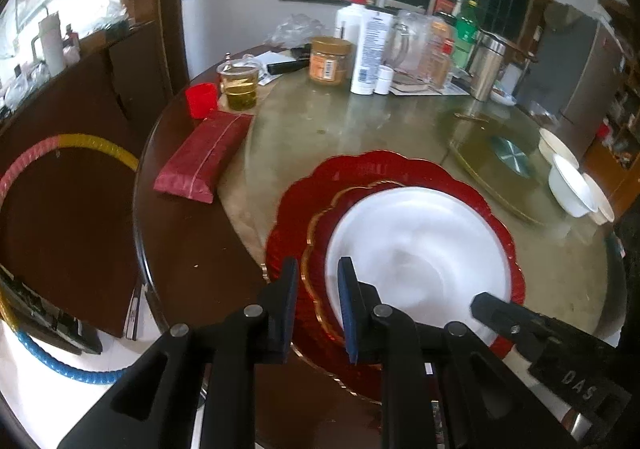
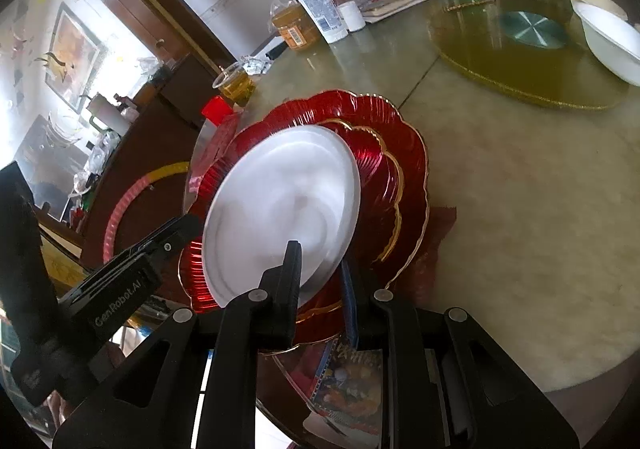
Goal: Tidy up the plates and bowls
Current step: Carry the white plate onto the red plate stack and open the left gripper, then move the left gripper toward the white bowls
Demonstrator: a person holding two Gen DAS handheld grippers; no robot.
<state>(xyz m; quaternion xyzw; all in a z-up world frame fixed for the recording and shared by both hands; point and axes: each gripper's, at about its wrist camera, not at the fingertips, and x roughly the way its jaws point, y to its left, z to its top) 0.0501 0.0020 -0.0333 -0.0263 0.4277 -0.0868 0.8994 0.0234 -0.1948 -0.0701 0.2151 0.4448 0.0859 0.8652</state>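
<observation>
Looking along the left gripper point(image 1: 318, 301), its fingers straddle the near rims of the red plates point(image 1: 304, 205) under the white plate point(image 1: 420, 249); whether they pinch is unclear. White bowls point(image 1: 568, 185) sit far right. In the right view, the right gripper point(image 2: 320, 273) clamps the white plate's point(image 2: 280, 201) tilted rim.

My left gripper point(image 1: 318, 305) has its jaws parted over the stacked red plates point(image 1: 304, 209) and white plate point(image 1: 420, 245) on the tabletop point(image 1: 360, 121).
</observation>
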